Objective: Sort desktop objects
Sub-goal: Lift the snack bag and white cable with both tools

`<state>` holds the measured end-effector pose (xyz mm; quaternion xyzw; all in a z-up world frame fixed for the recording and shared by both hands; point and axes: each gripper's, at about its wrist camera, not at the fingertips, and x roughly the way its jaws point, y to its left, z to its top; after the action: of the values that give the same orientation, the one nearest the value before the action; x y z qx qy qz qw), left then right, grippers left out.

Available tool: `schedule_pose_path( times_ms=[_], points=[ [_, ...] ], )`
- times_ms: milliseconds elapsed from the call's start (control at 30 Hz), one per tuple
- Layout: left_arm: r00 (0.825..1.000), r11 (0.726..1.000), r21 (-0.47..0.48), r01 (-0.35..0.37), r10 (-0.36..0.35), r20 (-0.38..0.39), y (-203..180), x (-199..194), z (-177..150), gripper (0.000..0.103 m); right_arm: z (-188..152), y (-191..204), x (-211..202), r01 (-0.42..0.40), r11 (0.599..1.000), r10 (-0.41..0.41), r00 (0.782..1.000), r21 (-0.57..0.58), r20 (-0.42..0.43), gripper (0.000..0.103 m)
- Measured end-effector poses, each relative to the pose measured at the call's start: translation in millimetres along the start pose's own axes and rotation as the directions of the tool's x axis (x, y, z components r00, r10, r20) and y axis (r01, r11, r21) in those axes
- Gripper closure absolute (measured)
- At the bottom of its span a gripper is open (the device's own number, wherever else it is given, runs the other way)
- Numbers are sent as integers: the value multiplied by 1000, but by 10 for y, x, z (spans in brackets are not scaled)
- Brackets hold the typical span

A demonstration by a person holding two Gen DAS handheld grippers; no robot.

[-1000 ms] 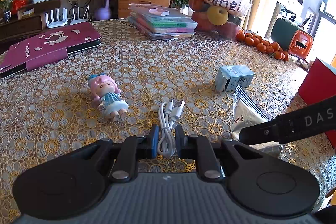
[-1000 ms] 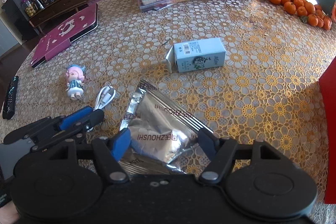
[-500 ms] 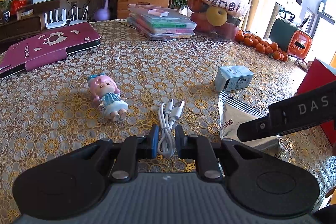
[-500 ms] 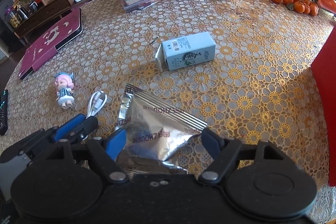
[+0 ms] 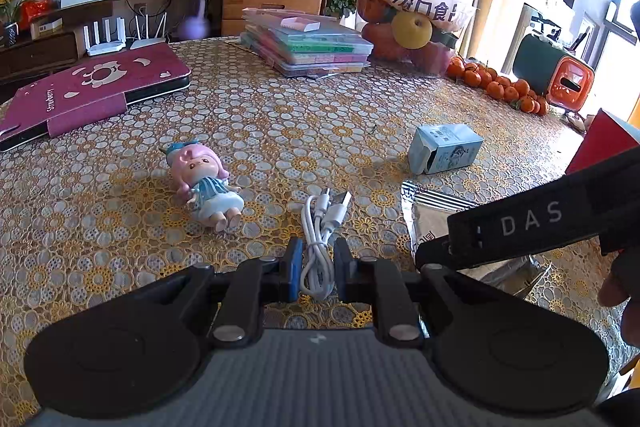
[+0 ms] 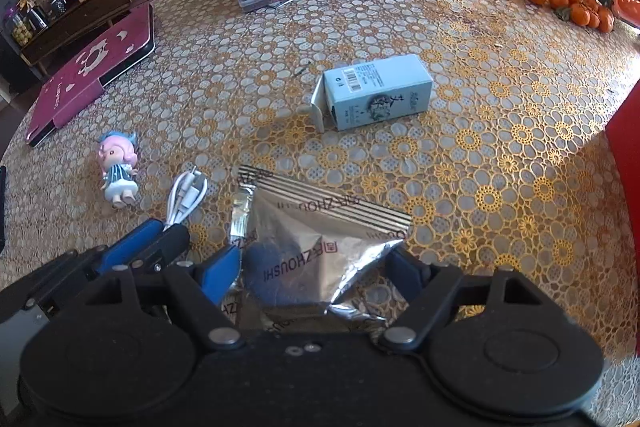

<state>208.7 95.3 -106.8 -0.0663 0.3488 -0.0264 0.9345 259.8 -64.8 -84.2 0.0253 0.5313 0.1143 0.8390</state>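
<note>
Sorting has barely begun: the left tongs (image 5: 316,267) clench the white cable (image 5: 320,227) on the bench (image 5: 280,115), the right tongs (image 6: 316,263) stand released astride the foil pouch (image 6: 320,227); doll (image 5: 208,183) and blue box (image 5: 444,149) lie untouched

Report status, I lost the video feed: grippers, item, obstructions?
Left gripper shut on coiled white USB cable. Right gripper open astride crinkled silver foil pouch. Nothing blocking.

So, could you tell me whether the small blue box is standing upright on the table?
No, the blue box lies on its side on the table, its end flap open.
</note>
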Motion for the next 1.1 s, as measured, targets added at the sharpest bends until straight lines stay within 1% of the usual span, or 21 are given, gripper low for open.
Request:
schedule_pose_path(
  times_ms=[100, 167, 200, 233, 267, 300, 333, 433, 633, 833, 1100],
  points=[
    [1000, 1000, 6, -3, 3, 0, -5, 0, 0, 88, -17, 9, -6, 8, 1000, -8, 1000, -17, 8, 27],
    [1000, 1000, 2, -4, 4, -1, -3, 3, 3, 88, -15, -1, -25, -1, 1000, 1, 1000, -22, 15, 40],
    [1000, 1000, 3, -6, 6, -1, -5, 4, 6, 89, -9, -10, -35, -23, 1000, 23, 1000, -20, 14, 51],
    [1000, 1000, 1, -8, 8, -1, -5, 3, 7, 89, -3, -14, -45, -29, 999, 29, 1000, -15, 11, 55],
    [1000, 1000, -2, -11, 11, 1, -3, -2, 8, 90, 3, -15, -50, -32, 999, 33, 999, -12, 10, 56],
    [1000, 1000, -4, -16, 16, 6, -8, -13, 9, 94, 5, -16, -55, -36, 999, 36, 999, -10, 10, 59],
    [1000, 1000, -5, -16, 16, 8, -8, -21, 12, 96, 5, -14, -60, -39, 999, 39, 999, -10, 12, 60],
    [1000, 1000, -9, -16, 16, 10, -8, -39, 11, 96, 1, -32, -100, -52, 999, 52, 998, -4, 21, 67],
    [1000, 1000, -11, -18, 18, 21, -40, -108, 18, 96, -31, -80, -174, -62, 998, 62, 997, -2, 34, 71],
    [1000, 1000, -6, -12, 12, 22, -121, -216, 59, 97, -61, -147, -289, -67, 998, 67, 997, 7, 48, 71],
    [1000, 1000, 13, 9, -9, 18, -336, -437, 101, 97, -130, -287, -552, -78, 996, 75, 994, 32, 74, 72]
  ],
)
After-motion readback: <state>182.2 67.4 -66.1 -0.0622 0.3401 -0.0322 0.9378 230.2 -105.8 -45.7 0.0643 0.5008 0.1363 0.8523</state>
